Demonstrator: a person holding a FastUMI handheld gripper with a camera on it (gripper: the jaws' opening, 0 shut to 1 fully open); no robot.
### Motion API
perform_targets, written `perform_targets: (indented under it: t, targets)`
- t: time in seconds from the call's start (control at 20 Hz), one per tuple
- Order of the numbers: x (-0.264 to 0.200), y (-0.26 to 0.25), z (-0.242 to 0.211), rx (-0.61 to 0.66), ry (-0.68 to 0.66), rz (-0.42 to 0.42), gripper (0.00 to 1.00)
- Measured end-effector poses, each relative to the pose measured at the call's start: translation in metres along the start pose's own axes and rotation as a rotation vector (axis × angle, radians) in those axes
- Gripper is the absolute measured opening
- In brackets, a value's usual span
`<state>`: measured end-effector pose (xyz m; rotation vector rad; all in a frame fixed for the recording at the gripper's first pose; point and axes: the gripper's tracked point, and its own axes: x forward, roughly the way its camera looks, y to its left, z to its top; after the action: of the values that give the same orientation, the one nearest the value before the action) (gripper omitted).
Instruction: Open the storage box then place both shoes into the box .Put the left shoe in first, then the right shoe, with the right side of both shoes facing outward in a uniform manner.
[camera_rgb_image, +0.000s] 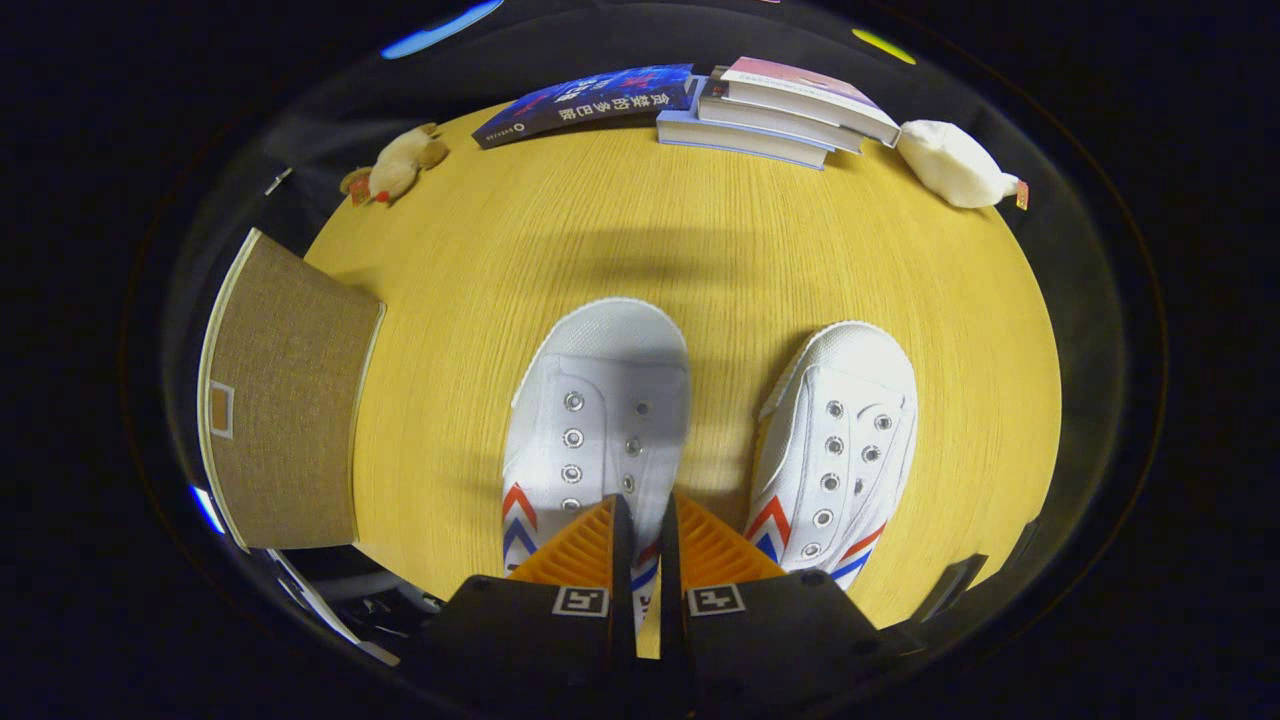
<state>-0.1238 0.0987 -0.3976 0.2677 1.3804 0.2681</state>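
Gripper (640, 525) nearly closed over the near right side wall of the left shoe (598, 415), apparently pinching it. Shoe's long axis running near to far, right shoe (838, 440) just beside, storage box (285, 420) off left, lid on.

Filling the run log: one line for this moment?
gripper: shut on left shoe | right shoe: on table | storage box: beside

White shoes (600, 420) with red-and-blue chevrons, tan woven box (285, 400), yellow wood-grain table (700, 220).
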Motion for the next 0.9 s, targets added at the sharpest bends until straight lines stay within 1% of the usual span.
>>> perform_targets:
  t: [0.1, 0.25, 0.45, 0.65, 0.9]
  targets:
    - [-0.004, 0.003, -0.001, 0.028, 0.004, 0.016, 0.09]
    - [-0.023, 0.015, 0.006, 0.103, -0.007, 0.071, 0.09]
    - [-0.052, 0.029, 0.017, 0.131, -0.035, 0.118, 0.09]
    - [-0.091, 0.056, 0.037, 0.133, -0.080, 0.168, 0.09]
    - [-0.155, 0.106, 0.078, 0.158, -0.149, 0.246, 0.08]
